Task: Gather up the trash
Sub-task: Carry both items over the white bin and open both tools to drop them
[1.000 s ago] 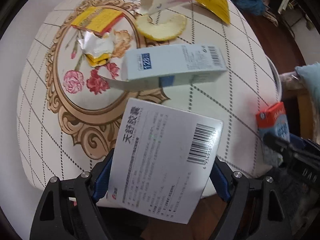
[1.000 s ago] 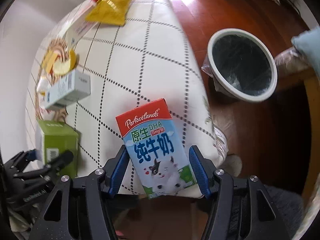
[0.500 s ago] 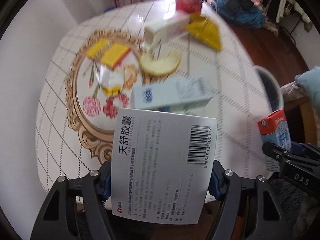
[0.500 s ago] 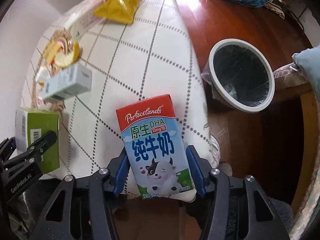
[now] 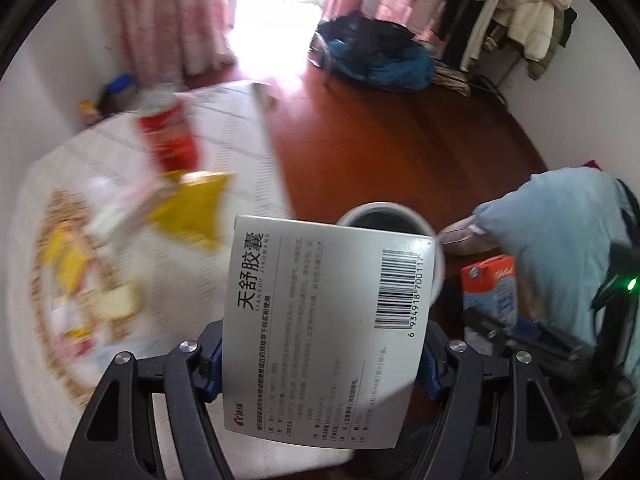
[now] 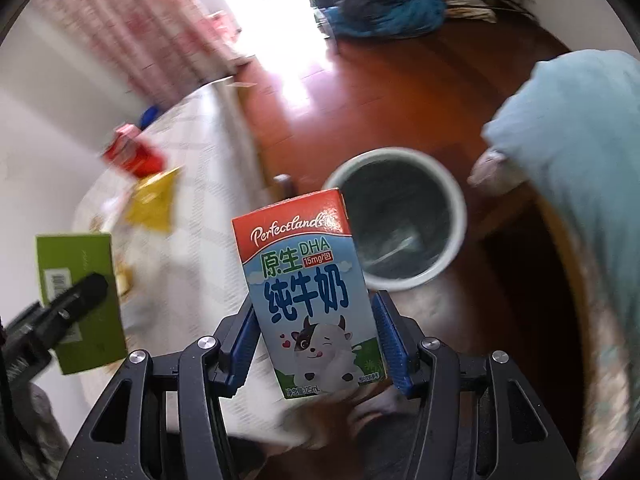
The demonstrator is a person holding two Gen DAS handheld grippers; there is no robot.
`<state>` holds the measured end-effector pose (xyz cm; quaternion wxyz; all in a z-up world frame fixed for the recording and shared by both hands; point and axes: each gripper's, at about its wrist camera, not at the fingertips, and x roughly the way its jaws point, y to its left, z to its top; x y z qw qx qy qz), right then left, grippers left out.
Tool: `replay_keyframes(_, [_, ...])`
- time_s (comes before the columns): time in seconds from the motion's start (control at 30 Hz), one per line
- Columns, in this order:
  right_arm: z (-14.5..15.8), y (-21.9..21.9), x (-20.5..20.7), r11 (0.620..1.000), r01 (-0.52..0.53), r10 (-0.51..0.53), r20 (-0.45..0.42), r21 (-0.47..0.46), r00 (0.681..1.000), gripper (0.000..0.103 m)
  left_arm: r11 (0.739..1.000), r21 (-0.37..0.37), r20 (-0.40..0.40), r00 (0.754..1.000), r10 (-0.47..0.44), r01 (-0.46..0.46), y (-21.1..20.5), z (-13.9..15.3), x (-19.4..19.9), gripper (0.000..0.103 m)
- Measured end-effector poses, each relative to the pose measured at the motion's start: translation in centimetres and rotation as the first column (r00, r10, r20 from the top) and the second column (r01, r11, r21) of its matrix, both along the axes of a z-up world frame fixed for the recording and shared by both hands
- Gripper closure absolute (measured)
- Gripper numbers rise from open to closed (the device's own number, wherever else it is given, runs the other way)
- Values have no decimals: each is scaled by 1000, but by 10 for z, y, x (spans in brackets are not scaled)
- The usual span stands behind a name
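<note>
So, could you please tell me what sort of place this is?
Probably a lived-in room at home: a cloth-covered table strewn with packaging, pink curtains, and coats hanging by the wall over a wooden floor.

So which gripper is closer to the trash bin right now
Right. The right gripper, holding the milk carton, sits just beside the trash bin. The left gripper, holding the medicine box, is farther over, by the table.

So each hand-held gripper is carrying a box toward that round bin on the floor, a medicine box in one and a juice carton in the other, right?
Nearly. The right hand-held gripper holds a milk carton, not juice: the right wrist view shows a cow on it. The left hand-held gripper does hold the medicine box, with the bin ahead.
</note>
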<state>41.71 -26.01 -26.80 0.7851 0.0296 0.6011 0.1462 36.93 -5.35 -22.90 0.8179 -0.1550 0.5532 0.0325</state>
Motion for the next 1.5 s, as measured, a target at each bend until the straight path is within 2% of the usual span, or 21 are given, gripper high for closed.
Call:
replay_keyframes(0.17, [-39,-34,58,998,43,-45,-54,-50,998,46,990,-131,-99,993,-63,50,-25,-53,76,34])
replay_keyframes(0.3, [-73,-49,96,994,63,-71,-90,-95,993,46,971,-229,-198,973,-116,69,-48,-100,130,33])
replay_keyframes(0.47, [-107,-64,127,990,96,-109,-122,-102,987,46,955,-288,-255,955,-150,74,-65,-129,166,26])
replay_keyframes(0.53, [-118,-67,135,990,105,-116,-130,-92,985,45,948,-311,-264,952,-153,66,-67,-135,174,14])
replay_keyframes(0.57, [-122,-70,139,990,116,-126,-130,-80,984,44,947,-314,-260,954,-150,64,-66,-135,178,3])
replay_keyframes(0.6, [-126,-70,142,991,113,-121,-129,-67,984,37,949,-310,-254,956,-146,63,-65,-135,178,3])
replay_keyframes(0.63, [-128,-71,143,991,115,-123,-122,-71,985,20,953,-296,-251,958,-139,61,-63,-133,178,3])
replay_keyframes(0.7, [-130,-72,143,990,126,-132,-101,-69,986,7,963,-265,-248,961,-119,51,-59,-130,172,3])
replay_keyframes(0.77, [-132,-70,145,989,128,-135,-90,-77,987,7,978,-203,-235,967,-96,48,-55,-126,163,3])
replay_keyframes(0.87, [-131,-68,141,986,113,-122,-65,-123,990,7,997,-50,-195,979,-65,56,-53,-112,149,3])
replay_keyframes(0.97, [-127,-62,131,979,91,-101,-50,-181,994,7,994,90,-163,986,-44,60,-56,-97,124,3])
replay_keyframes(1.1, [-116,-62,110,968,88,-101,-40,-237,994,7,980,193,-126,992,-31,55,-56,-84,98,3])
replay_keyframes(1.3, [-80,-68,73,961,120,-124,-2,-249,992,7,965,254,-79,996,-48,66,-67,-54,61,3])
replay_keyframes(1.5, [-29,-80,31,958,166,-152,75,-233,986,7,962,267,-7,999,-50,50,-76,-20,25,3])
